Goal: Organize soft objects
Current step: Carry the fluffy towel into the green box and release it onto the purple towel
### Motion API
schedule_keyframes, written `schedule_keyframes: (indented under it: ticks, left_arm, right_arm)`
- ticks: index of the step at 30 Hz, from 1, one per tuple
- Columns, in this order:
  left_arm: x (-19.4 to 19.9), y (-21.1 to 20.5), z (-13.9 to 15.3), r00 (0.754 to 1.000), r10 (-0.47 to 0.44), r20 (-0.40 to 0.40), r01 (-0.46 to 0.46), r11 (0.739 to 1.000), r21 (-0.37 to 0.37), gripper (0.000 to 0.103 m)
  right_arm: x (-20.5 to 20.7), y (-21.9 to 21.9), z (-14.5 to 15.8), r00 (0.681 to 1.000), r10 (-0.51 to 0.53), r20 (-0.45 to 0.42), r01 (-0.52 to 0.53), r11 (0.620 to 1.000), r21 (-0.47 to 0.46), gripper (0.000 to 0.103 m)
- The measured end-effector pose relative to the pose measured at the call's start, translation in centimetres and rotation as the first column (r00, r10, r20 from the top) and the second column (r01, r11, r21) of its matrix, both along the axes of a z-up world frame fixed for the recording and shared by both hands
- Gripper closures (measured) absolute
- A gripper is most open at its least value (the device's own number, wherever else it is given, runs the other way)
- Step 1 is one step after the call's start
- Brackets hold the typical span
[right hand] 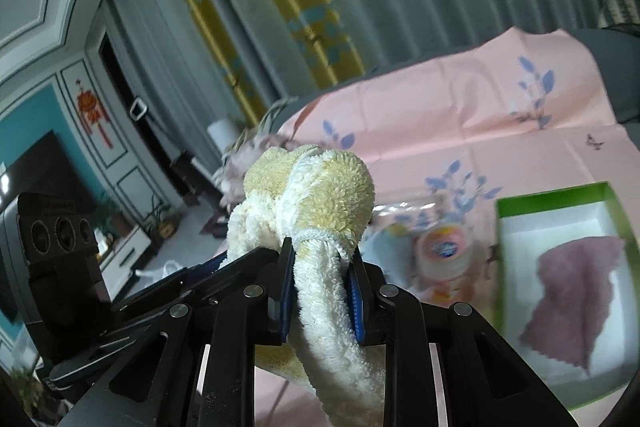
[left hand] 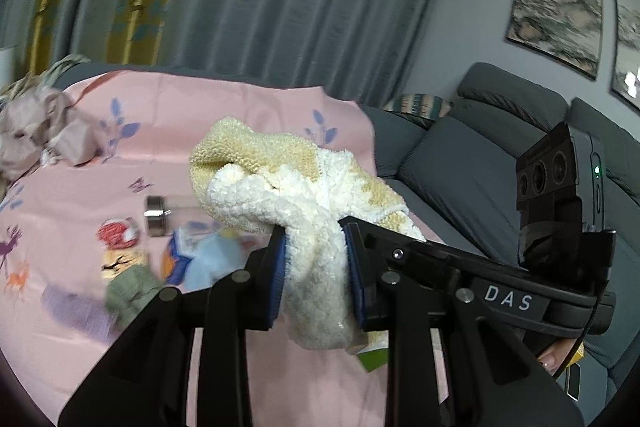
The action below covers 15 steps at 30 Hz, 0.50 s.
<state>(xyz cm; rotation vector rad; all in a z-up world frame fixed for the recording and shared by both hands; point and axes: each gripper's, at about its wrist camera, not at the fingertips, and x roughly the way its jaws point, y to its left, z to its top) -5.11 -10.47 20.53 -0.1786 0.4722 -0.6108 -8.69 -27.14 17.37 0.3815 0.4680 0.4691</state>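
A fluffy yellow-and-white towel (left hand: 280,179) hangs bunched above the pink cloth, held from two sides. My left gripper (left hand: 316,267) is shut on one white end of it, blue pads pressing the fabric. My right gripper (right hand: 322,279) is shut on the other end of the towel (right hand: 316,195). The right gripper's body (left hand: 560,211) shows at the right of the left wrist view, close beside the left one. A green-rimmed white box (right hand: 568,195) lies at the right with a mauve cloth (right hand: 572,291) in it.
The pink printed cloth (left hand: 224,115) covers the surface. On it lie a green cloth (left hand: 132,291), a light blue cloth (left hand: 212,259), small packets and a metal roller (left hand: 155,215). A crumpled pinkish fabric heap (left hand: 36,131) sits far left. A grey sofa (left hand: 472,155) stands right; curtains behind.
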Motion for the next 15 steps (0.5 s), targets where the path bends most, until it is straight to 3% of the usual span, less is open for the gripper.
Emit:
schedule_keyframes:
  ticks: [8, 15]
  left_arm:
    - [1.3, -5.7, 0.6, 0.996, -0.088, 0.019, 0.087, 0.995, 0.048, 0.079]
    - [2.6, -10.4, -0.7, 0.986, -0.163, -0.029, 0.164, 0.983, 0.077, 0.079]
  right_arm:
    - [-0.6, -6.0, -0.8, 0.995, -0.104, -0.002, 0.104, 0.988, 0.114, 0.078]
    - [-0.5, -10.2, -2.5, 0.976, -0.214, -0.051, 0.219, 0.964, 0.153, 0.078]
